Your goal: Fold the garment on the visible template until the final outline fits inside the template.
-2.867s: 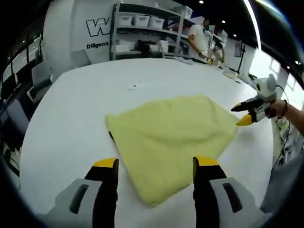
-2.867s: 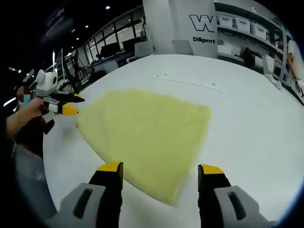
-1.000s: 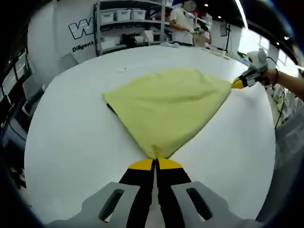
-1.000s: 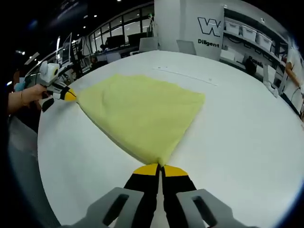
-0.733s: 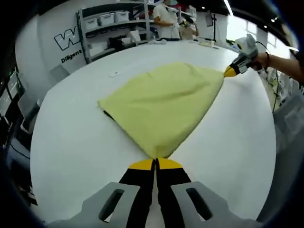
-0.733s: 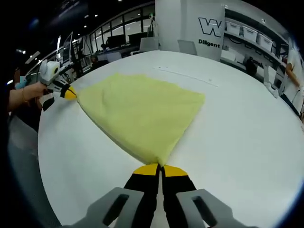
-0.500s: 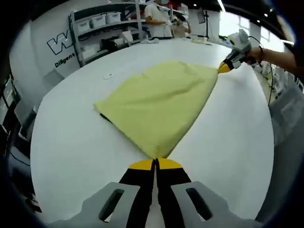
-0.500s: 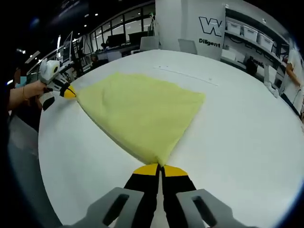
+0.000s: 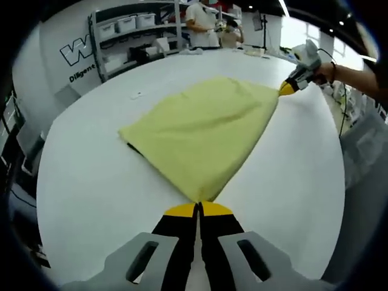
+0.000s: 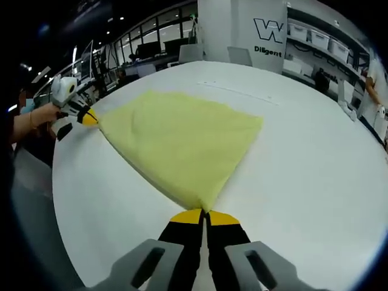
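— Where did the pale yellow fabric garment (image 9: 203, 130) lie, and how were the two tools set?

— It lay spread on the white round table (image 9: 85, 176), well inside the edge. The left gripper (image 9: 198, 209) had its yellow-tipped jaws pressed together on the near corner. In the right gripper view, the right gripper (image 10: 205, 216) pinched another corner the same way, and the cloth ran taut between the two.

— Was the template visible?

— Barely; a thin dark edge (image 9: 134, 148) peeped from under the garment's left side, in the left gripper view.

— What might have gone wrong from there?

— Likely a slip: if either pinch held only a thin bit of cloth, lifting could have pulled the corner free and let the fold collapse. Uneven lifting could also have dragged the garment askew off the template.
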The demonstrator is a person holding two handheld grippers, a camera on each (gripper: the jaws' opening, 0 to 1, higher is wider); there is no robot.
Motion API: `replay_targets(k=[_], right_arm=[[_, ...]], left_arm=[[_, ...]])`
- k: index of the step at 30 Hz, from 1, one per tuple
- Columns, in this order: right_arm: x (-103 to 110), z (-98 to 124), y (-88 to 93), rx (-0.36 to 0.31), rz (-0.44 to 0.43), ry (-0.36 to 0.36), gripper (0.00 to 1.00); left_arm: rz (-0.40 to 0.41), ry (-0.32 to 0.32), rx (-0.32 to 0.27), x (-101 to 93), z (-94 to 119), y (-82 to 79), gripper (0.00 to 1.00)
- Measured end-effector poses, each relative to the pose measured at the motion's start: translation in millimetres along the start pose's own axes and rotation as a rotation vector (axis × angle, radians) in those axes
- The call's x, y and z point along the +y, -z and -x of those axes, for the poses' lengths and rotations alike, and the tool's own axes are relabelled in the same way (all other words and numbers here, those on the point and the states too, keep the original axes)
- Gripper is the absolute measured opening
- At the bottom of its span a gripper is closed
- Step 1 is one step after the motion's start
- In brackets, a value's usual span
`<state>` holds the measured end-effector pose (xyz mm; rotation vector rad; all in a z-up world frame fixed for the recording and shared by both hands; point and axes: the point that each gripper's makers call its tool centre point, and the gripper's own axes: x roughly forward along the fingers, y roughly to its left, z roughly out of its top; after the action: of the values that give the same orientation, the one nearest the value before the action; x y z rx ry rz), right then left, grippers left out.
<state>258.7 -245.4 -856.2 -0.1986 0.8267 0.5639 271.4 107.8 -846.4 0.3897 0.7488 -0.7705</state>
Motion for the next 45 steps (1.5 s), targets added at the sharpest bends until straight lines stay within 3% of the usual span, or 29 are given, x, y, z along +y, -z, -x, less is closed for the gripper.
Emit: replay_targets(k=[45], right_arm=[[52.5, 30.6, 41.9, 0.035, -0.056, -0.055, 0.00]], left_arm=[[0.095, 0.019, 0.019, -41.3, 34.1, 46.2, 0.01]])
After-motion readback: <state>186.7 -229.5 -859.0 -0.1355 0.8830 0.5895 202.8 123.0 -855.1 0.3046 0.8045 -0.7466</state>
